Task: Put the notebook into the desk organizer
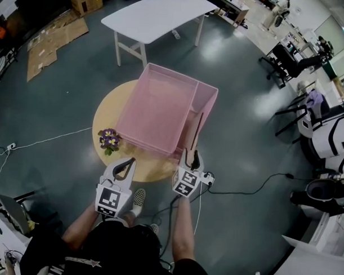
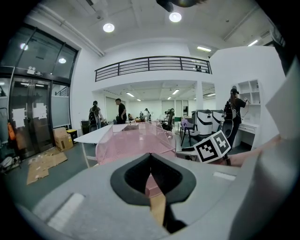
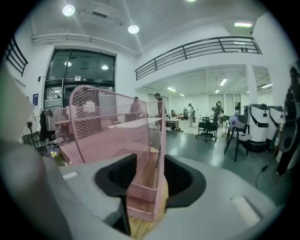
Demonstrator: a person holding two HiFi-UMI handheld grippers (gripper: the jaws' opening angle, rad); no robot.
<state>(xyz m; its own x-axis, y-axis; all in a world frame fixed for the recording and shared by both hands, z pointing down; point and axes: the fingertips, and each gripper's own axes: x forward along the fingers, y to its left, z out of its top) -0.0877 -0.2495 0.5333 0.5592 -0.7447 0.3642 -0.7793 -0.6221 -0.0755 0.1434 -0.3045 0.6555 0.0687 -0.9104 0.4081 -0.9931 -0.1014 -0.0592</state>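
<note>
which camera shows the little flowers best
Head view: the flowers show whole from above, on the round table by the pink organizer. The right gripper view catches only a glimpse at its left edge; the left gripper view shows none.

A large open-plan lab or workshop hall, shown by a grey polished concrete floor (image 1: 66, 96), a long white rectangular table (image 1: 159, 15), flattened brown cardboard sheets (image 1: 51, 38), black wheeled office chairs (image 1: 283, 63), tall glass entrance doors (image 2: 28, 117) and a black-railed mezzanine balcony (image 2: 152, 64).

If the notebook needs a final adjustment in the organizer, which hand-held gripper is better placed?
Probably right. The right hand-held gripper is open at the narrow compartment where the notebook stands; the left hand-held gripper sits apart, near the flowers.
</note>
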